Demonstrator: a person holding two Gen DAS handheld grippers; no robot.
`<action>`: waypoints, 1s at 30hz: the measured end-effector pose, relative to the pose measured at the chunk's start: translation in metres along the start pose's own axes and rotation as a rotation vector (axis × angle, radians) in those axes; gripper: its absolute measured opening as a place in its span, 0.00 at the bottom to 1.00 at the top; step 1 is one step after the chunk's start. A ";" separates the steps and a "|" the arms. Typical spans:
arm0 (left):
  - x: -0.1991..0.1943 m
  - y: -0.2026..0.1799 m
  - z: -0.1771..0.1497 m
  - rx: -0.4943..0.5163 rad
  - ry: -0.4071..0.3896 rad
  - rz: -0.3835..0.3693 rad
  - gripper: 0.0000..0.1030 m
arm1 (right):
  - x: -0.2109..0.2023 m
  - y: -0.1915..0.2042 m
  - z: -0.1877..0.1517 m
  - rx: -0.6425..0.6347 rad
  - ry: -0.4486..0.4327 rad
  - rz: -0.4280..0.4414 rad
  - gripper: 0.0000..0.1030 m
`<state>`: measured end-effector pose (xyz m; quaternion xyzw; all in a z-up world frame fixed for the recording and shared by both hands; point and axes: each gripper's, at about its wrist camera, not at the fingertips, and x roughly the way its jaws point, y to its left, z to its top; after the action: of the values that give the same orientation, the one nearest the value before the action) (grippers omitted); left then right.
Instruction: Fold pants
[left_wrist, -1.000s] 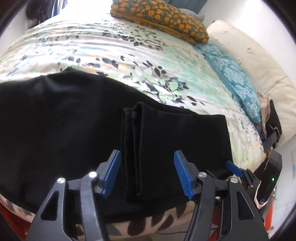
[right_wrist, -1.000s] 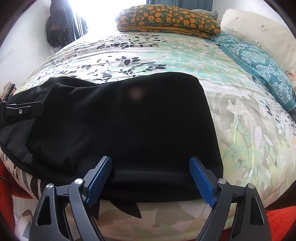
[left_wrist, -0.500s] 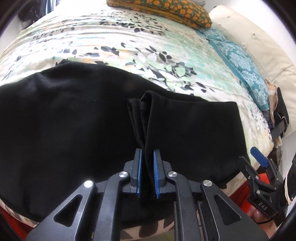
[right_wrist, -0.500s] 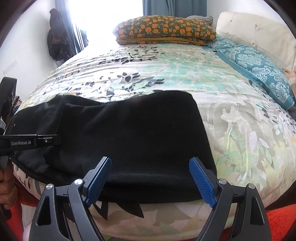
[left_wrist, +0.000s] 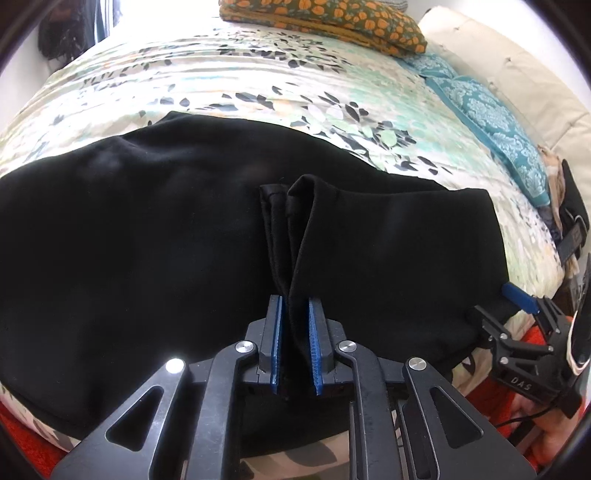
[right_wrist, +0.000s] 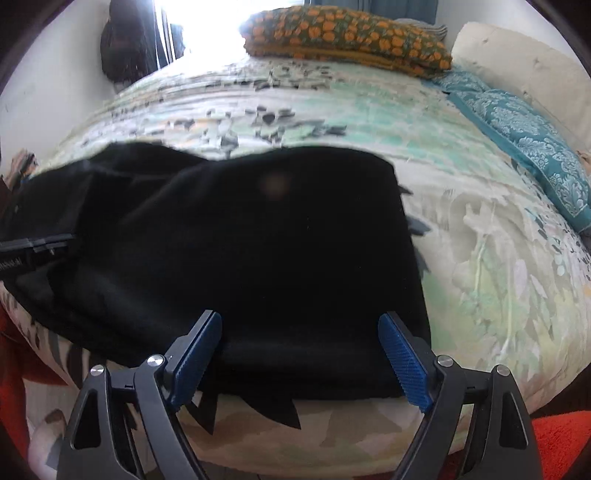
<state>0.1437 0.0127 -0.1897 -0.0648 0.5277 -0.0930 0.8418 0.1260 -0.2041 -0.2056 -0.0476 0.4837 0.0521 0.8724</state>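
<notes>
Black pants (left_wrist: 147, 240) lie along the near edge of the bed, their leg end folded back on top, hems (left_wrist: 280, 206) toward the middle. My left gripper (left_wrist: 295, 332) holds a raised ridge of the hem layers between its blue pads; its jaws are easing open with the cloth still filling the gap. In the right wrist view the pants (right_wrist: 277, 258) spread in front of my right gripper (right_wrist: 299, 354), which stands wide open over their near folded edge, pads apart and off the cloth. The right gripper (left_wrist: 517, 306) shows at the pants' right end, and the left gripper (right_wrist: 33, 251) at the far left.
The bed has a floral cover (left_wrist: 258, 92). An orange-patterned pillow (right_wrist: 347, 40) lies at the far end, teal cushions (right_wrist: 535, 147) and a cream headboard (right_wrist: 517, 70) along the right. Red floor covering (right_wrist: 554, 435) shows below the bed's edge. Dark clothes hang at the back left.
My left gripper went from wide open to clamped on the hem layers, pinching them into an upright ridge. The right gripper stayed wide open; its view shifted slightly and is blurred.
</notes>
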 end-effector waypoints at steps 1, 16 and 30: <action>-0.002 0.003 0.002 -0.012 0.008 0.004 0.26 | -0.005 -0.003 -0.001 0.022 -0.032 0.004 0.85; 0.020 -0.043 0.051 0.156 -0.079 0.001 0.53 | 0.032 -0.059 0.113 0.234 0.104 0.377 0.64; -0.007 -0.035 -0.005 0.168 -0.016 0.006 0.67 | -0.029 -0.044 0.018 0.218 0.116 0.317 0.48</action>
<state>0.1332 -0.0201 -0.1786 0.0069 0.5115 -0.1337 0.8488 0.1314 -0.2468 -0.1699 0.1210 0.5374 0.1331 0.8239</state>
